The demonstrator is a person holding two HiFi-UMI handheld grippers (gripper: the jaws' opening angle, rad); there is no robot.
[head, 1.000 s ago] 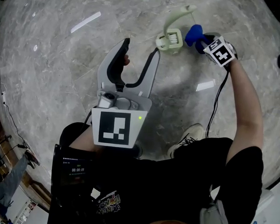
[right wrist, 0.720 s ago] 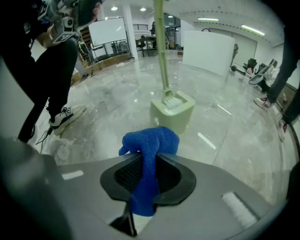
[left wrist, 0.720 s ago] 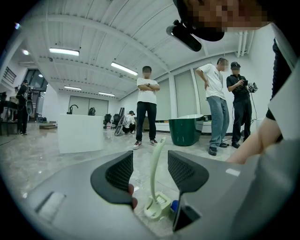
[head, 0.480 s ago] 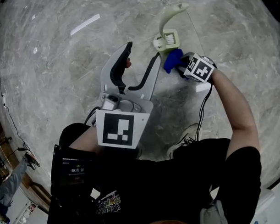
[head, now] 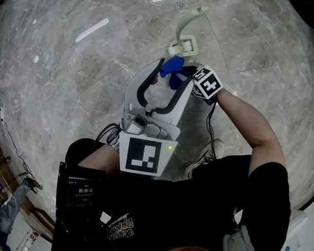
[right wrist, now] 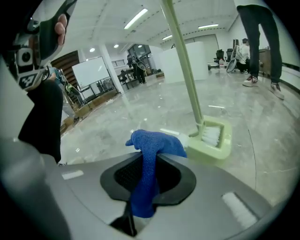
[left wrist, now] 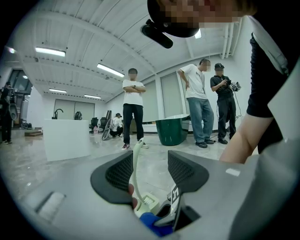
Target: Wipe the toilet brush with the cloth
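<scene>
- My left gripper has edged forward toward the toilet brush and rolled a little since a second ago. In the head view its tips now sit just short of the brush's pale green holder.
- Its jaws stand wide apart and clamp nothing. In the left gripper view the brush handle rises in the gap, close to the left pad and beyond it. I cannot tell whether it brushes that pad.
- The bigger change is on the other side. My right gripper was out to the right of the brush a second ago and has swept across in front of it. In the head view the blue cloth now sits between the left gripper's open jaws.
- The right gripper's jaws are at a narrow gap, pinched on the cloth. A bunch sticks out past the tips and a tail hangs down behind the pads.
- The brush stands upright in its holder on the marble floor. The bunched cloth is just beside the holder, though I cannot confirm contact.
- My read is that I am lining up for the task: cloth brought in, left gripper ready to steady the handle, wiping not yet begun.
</scene>
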